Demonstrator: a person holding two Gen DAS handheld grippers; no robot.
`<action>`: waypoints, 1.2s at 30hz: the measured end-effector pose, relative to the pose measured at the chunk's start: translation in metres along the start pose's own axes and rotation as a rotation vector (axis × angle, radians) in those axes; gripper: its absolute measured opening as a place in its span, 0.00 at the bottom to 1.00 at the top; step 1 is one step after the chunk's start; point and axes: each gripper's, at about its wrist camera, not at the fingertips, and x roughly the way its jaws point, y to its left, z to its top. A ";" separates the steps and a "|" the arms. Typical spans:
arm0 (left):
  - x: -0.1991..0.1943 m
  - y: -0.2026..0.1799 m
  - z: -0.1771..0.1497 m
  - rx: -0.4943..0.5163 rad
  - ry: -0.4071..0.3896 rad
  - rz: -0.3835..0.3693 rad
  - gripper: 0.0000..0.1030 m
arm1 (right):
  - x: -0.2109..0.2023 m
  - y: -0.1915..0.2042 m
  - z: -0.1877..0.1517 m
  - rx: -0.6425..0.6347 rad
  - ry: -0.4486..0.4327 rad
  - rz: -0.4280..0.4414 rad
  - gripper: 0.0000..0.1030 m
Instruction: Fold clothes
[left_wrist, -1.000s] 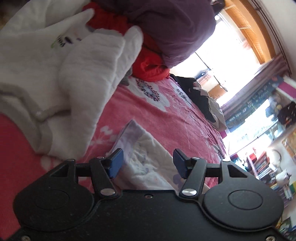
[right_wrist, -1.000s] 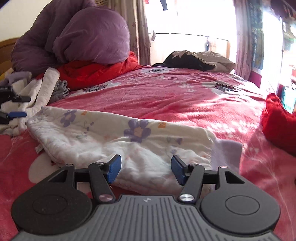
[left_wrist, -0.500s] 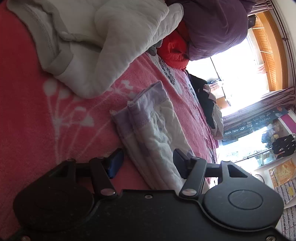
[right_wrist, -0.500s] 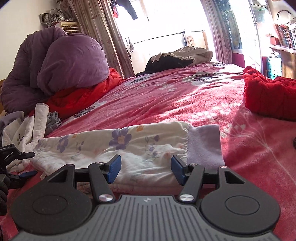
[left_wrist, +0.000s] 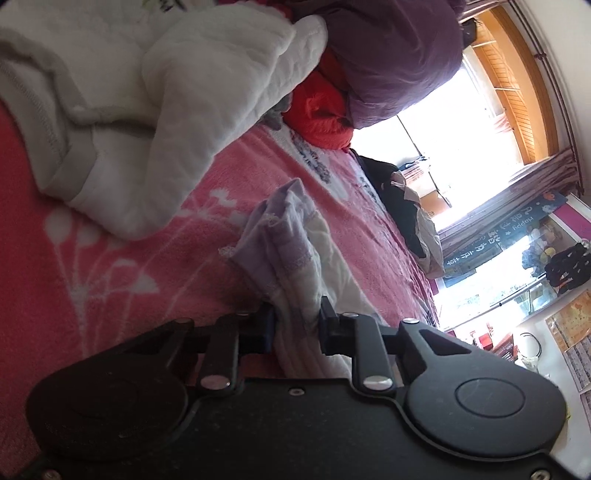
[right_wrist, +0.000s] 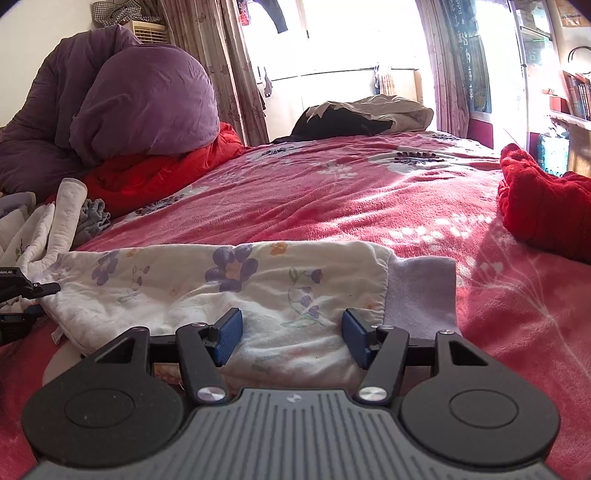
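A: Where do the floral trousers lie?

B: Flat across the red fleece bed cover, directly ahead of the right gripper. Its blue pads stand wide apart over the near hem, nothing between them. The lilac cuff sits just right of that gripper.

A: Left gripper?

B: Nearly closed, pinching the bunched end of the trousers; lilac lace-edged trim shows just beyond the fingers. In the right wrist view it is at the trousers' far left end.

A: Textures?

B: Trousers: thin crinkled cream cotton, purple and orange flowers. Bed cover: plush, white plant print. A white quilted garment with grey trim lies crumpled beside the left gripper. A red knitted garment lies well to the right. Purple duvet heaped behind.
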 end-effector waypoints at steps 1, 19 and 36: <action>-0.003 -0.009 0.001 0.034 -0.012 -0.007 0.19 | 0.000 0.000 0.000 -0.004 0.000 0.000 0.59; -0.023 -0.199 -0.082 0.808 -0.156 -0.066 0.17 | -0.008 -0.021 0.006 0.145 0.001 0.097 0.57; 0.046 -0.243 -0.256 1.496 -0.155 0.009 0.16 | -0.027 -0.126 -0.005 0.737 -0.124 0.161 0.55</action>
